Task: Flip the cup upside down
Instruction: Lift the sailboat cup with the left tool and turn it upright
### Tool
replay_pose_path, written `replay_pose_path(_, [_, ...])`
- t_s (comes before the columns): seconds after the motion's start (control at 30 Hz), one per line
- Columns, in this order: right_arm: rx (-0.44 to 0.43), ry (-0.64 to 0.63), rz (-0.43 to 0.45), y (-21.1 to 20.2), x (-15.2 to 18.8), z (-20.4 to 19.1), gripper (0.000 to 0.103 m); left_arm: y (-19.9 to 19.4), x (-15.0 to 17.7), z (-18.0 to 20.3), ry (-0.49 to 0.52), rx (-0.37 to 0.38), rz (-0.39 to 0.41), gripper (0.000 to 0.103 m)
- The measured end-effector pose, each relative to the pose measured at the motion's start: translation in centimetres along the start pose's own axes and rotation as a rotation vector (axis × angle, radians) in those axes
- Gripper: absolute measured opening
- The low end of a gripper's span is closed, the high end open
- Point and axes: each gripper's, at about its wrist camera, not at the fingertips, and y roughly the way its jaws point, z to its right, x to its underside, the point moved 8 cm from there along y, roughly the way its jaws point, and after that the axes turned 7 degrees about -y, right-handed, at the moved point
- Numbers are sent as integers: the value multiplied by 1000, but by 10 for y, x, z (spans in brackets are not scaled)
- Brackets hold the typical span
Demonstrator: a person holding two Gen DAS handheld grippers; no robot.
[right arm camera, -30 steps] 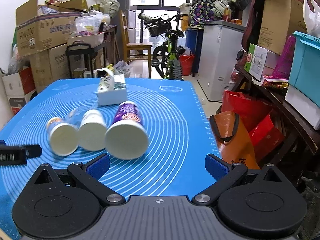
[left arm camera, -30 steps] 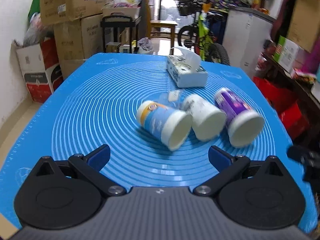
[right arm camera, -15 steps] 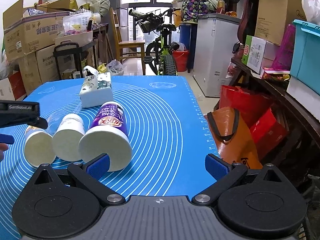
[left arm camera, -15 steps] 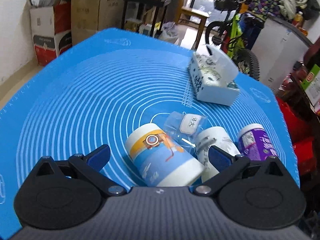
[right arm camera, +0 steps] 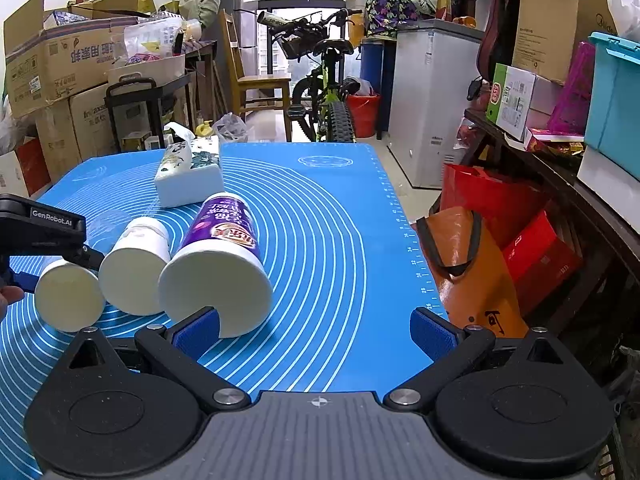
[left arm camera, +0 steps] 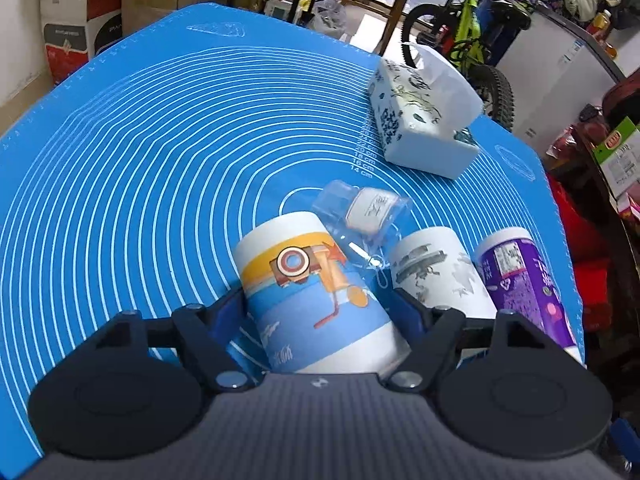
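Left gripper (left arm camera: 320, 308) sits over the blue and orange cup (left arm camera: 316, 300), with one blue finger pad on each side of the cup wall, at or very near contact. We cannot confirm from the left wrist view that the pads press the paper, so we judge the grip as closing, not yet secured. The cup lies on its side on the blue mat (left arm camera: 140, 160). Its long axis runs near to far: the wide open end points toward the camera, the narrow base points away and slightly left. The jaws therefore cross the axis at the middle of the wall, which is the relation the flip depends on. The left gripper is the nearer one. The right gripper (right arm camera: 316, 330) hangs wide apart and holds nothing, with its left pad just in front of the purple cup (right arm camera: 218, 256).

To the right of the held cup lie a white cup (left arm camera: 436, 276), just beside it, and then the purple cup. A clear plastic bag (left arm camera: 360, 216) rests against the far ends.

Compared with one second ago, we note that the left gripper has moved forward from well short of the cups and its jaws have narrowed. The right gripper has drifted nearer to the purple cup.
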Motion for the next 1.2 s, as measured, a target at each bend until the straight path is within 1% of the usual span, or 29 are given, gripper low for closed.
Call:
replay_pose_path(0.17, [-5,-5,0,-4,0,-5,101,-14,5,0,41,20,-13,75])
replay_pose_path(0.27, [-12,-10,0,-9,1,-7,101,-27,13,-1,84,44,-34,73])
replay_pose_path(0.5, [-32,-13,5,-23,5,-21,101,-56,49,-7,197,98,-129,65])
replay_pose_path(0.63, [-36,-26,7,-33,8,-29,101,-64,65,-11,228,123,-177,61])
replay_pose_path(0.77, [-41,-24,5,-39,10,-33,101,-70,71,-16,253,109,-156,61])
replay_pose_path(0.87, [-41,-31,5,-43,12,-35,101,-71,74,-18,259,107,-156,61])
replay_pose_path(1.0, [-40,-29,5,-46,13,-36,101,-78,71,-22,269,107,-148,61])
replay_pose_path(1.07, [-40,-27,4,-47,14,-36,101,-84,71,-27,248,145,-150,61])
replay_pose_path(1.1, [-40,-27,4,-48,14,-37,101,-86,70,-29,228,176,-140,61])
replay_pose_path(1.17, [-40,-27,2,-48,14,-37,101,-89,67,-33,197,215,-99,61])
replay_pose_path(1.2, [-41,-27,1,-48,15,-37,101,-89,66,-36,183,223,-74,61])
